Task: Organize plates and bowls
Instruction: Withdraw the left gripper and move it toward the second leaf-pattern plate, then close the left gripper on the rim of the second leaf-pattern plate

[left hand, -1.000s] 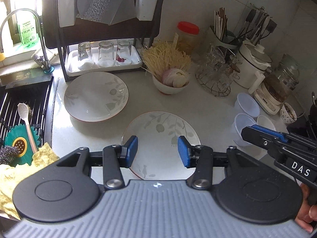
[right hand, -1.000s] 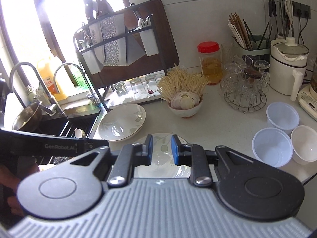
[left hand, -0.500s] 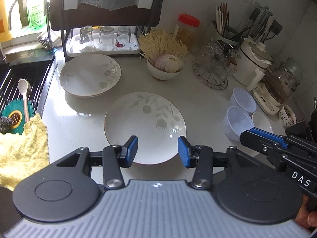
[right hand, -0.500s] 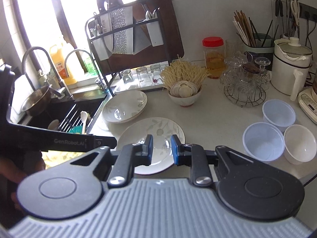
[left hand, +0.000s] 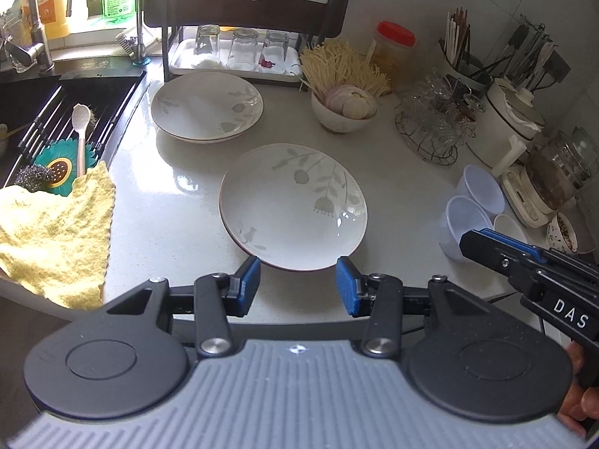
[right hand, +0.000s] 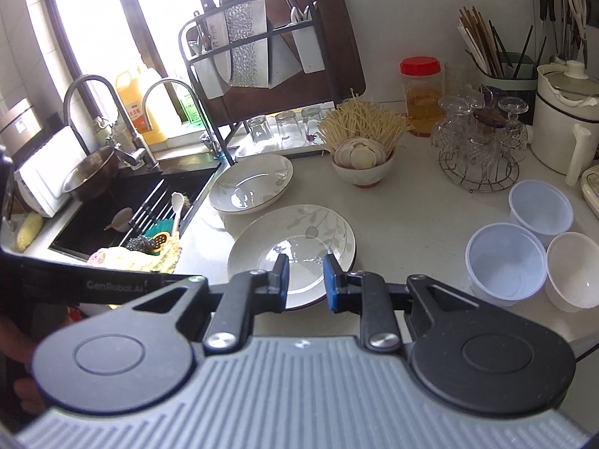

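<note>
Left hand-held gripper jaws apart, empty, over near plate by surface front edge; right hand-held gripper narrowly apart, empty.

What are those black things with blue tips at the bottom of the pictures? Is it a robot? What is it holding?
No robot. A person holds a two-finger grabbing tool, called a gripper, in each hand, and a small camera sits on each one. One picture looks out from the left gripper, the other from the right gripper. Both are empty, with jaws apart. On the counter lie a near plate and a far plate, a bowl of garlic, and plastic cups. A yellow cloth lies beside the sink.
</note>
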`<state>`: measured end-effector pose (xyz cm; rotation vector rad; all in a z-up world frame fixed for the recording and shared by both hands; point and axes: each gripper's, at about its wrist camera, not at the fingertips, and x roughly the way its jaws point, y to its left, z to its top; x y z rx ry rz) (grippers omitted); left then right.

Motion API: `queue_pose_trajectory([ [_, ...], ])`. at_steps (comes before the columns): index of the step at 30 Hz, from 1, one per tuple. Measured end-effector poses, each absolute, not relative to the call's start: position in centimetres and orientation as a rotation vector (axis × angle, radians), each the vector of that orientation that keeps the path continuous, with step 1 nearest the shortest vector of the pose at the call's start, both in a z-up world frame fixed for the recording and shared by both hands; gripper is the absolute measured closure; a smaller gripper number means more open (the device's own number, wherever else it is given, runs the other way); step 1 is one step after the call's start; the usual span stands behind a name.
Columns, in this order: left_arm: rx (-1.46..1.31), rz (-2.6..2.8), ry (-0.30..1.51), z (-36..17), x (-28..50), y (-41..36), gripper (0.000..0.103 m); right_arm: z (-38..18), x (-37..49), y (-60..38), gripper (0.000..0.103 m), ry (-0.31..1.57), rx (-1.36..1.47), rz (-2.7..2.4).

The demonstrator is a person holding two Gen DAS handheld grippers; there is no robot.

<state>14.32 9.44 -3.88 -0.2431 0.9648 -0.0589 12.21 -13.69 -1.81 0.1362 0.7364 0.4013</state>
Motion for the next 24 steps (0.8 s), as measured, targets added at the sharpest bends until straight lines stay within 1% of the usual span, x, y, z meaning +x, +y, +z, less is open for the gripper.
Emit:
queue_pose_trajectory([
  [4, -0.252, -0.045, 0.969, -4.1, 15.4, 10.4, 0.049, -2.1, 13.3, -13.5, 0.079, 0.739, 0.170, 0.423],
  [8, -0.249, -0.066, 0.989, -4.6, 17.3, 11.5, 0.048, -2.6, 14.7, -12.7, 0.079, 0.752, 0.174, 0.407],
  [18, -0.234, -0.119, 0.979, -5.1, 23.8, 14.8, 0.044, -3.5, 18.9, -10.4, 0.079, 0.780, 0.216, 0.329],
  [24, -0.257, -0.115, 0.981, -6.2, 27.4, 17.8, 0.039, -4.1, 21.8, -8.4, 0.079, 0.815, 0.229, 0.335],
])
